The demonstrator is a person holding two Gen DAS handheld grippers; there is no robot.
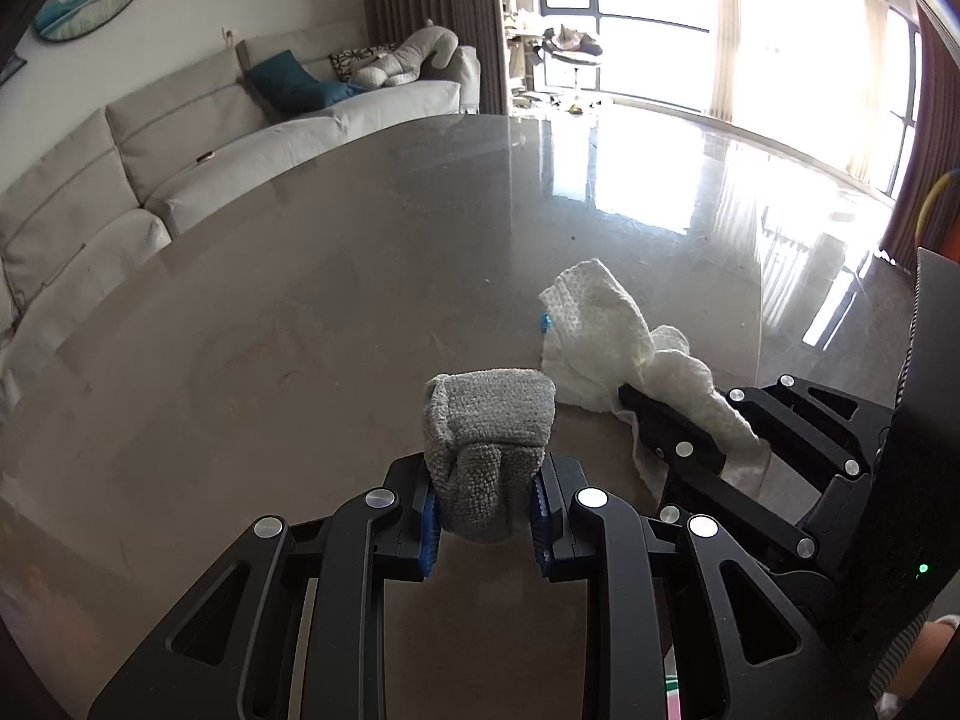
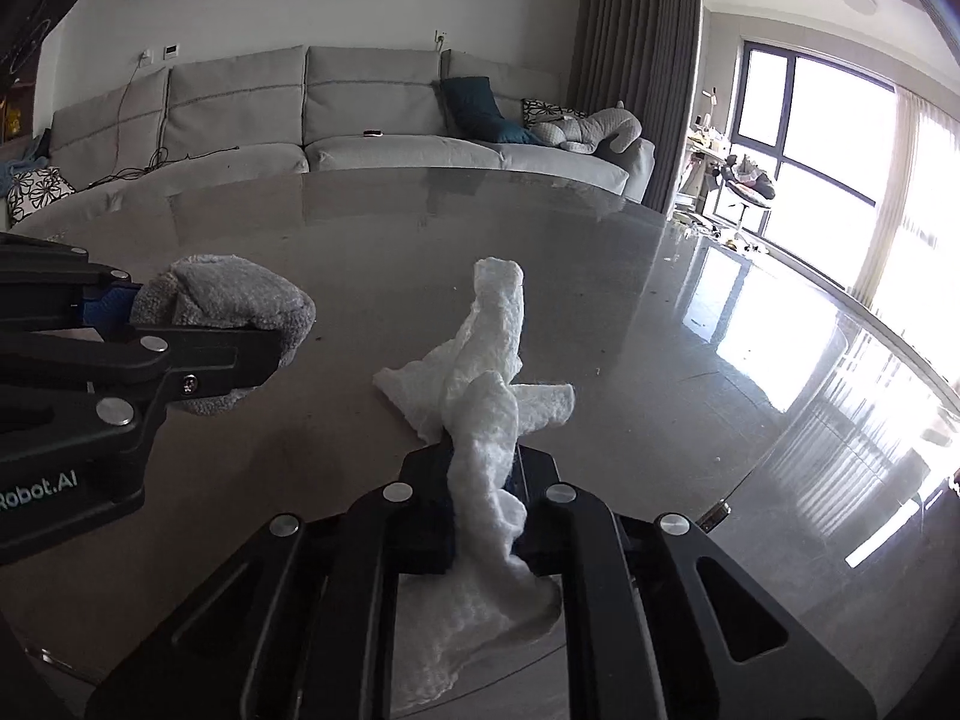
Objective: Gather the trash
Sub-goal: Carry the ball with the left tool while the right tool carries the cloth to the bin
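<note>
My left gripper [image 1: 485,516] is shut on a folded grey cloth [image 1: 489,444] just above the glossy grey table [image 1: 300,312]. It shows from the side in the right wrist view [image 2: 180,330], with the grey cloth [image 2: 234,300] sticking out past its fingers. My right gripper [image 2: 483,504] is shut on a crumpled white paper towel [image 2: 486,396], part of which rests on the table [image 2: 630,312]. In the left wrist view the right gripper [image 1: 696,420] lies to the right, with the white towel [image 1: 606,336] draped over it.
A light grey sofa [image 2: 372,120] with cushions stands beyond the table's far edge. Bright windows [image 1: 750,30] and brown curtains are at the right. A small blue clip [image 1: 545,320] lies beside the white towel. Small crumbs dot the table.
</note>
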